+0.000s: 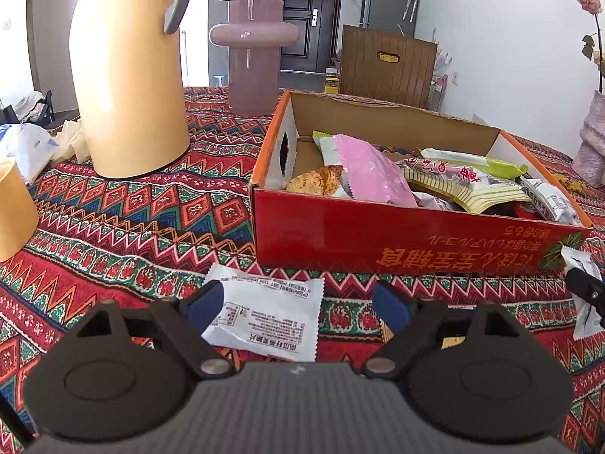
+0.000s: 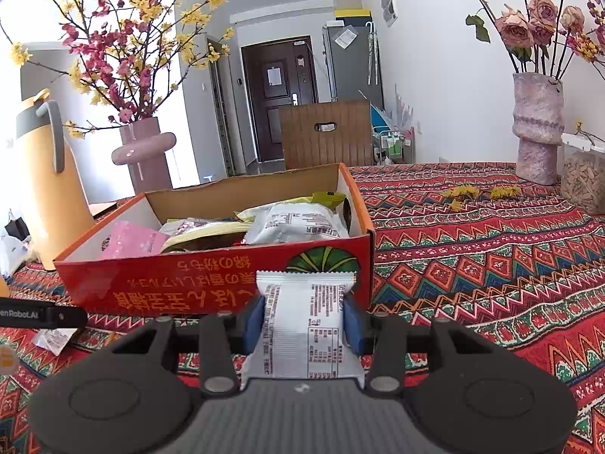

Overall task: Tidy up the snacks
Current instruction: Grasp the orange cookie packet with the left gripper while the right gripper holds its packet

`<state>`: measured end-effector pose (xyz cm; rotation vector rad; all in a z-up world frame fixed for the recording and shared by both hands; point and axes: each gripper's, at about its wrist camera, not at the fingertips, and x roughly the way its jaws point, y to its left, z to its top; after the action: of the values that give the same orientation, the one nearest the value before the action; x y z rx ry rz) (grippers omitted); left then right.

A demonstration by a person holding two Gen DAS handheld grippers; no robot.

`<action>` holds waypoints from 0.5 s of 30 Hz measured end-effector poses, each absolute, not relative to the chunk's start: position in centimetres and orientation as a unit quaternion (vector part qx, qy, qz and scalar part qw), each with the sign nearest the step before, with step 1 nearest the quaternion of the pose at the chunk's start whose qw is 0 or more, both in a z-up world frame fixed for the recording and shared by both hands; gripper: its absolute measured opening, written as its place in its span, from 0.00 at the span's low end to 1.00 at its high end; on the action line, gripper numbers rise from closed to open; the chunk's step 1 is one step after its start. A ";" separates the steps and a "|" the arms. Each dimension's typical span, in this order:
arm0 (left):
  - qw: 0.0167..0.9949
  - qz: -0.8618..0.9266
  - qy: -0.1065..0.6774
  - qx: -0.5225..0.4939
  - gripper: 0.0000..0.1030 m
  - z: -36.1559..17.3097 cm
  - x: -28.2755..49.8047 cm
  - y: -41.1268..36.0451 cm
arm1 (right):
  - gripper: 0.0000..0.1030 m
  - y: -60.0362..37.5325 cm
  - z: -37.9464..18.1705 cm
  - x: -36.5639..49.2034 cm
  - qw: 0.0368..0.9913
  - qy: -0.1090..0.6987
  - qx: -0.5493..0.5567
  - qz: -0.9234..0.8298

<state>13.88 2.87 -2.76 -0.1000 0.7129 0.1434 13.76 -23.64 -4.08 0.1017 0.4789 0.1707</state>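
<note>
The white snack packet in your right gripper stands upright, clamped between the blue pads, just in front of the red cardboard box and not yet over its rim. A second white packet lies flat on the patterned tablecloth, partly between the fingers of your left gripper, whose jaws stand wide apart and do not press on it. The box already holds a heap of snacks, a pink packet among them. You seem to be mid-collection: the right packet needs lifting over the near wall and releasing inside, while the left must settle lower around its packet and close.
</note>
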 end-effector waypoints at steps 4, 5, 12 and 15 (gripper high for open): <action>0.926 0.092 0.363 -0.045 0.85 -3.8 14.7 3.0 | 0.42 -23.6 -4.0 13.6 0.967 0.234 0.050 0.088; 0.924 0.097 0.366 -0.048 0.85 -4.0 14.8 3.2 | 0.42 -23.6 -4.0 13.5 0.967 0.233 0.049 0.089; 0.920 0.116 0.371 -0.052 0.92 -4.9 15.0 4.0 | 0.42 -23.7 -3.8 13.2 0.968 0.226 0.048 0.092; 0.920 0.117 0.370 -0.053 0.91 -4.9 15.0 4.1 | 0.42 -23.6 -3.8 13.2 0.968 0.226 0.046 0.093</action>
<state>14.97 4.08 -4.93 -0.1094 0.7607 0.2414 13.18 -23.64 -3.82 0.0934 0.4578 0.1876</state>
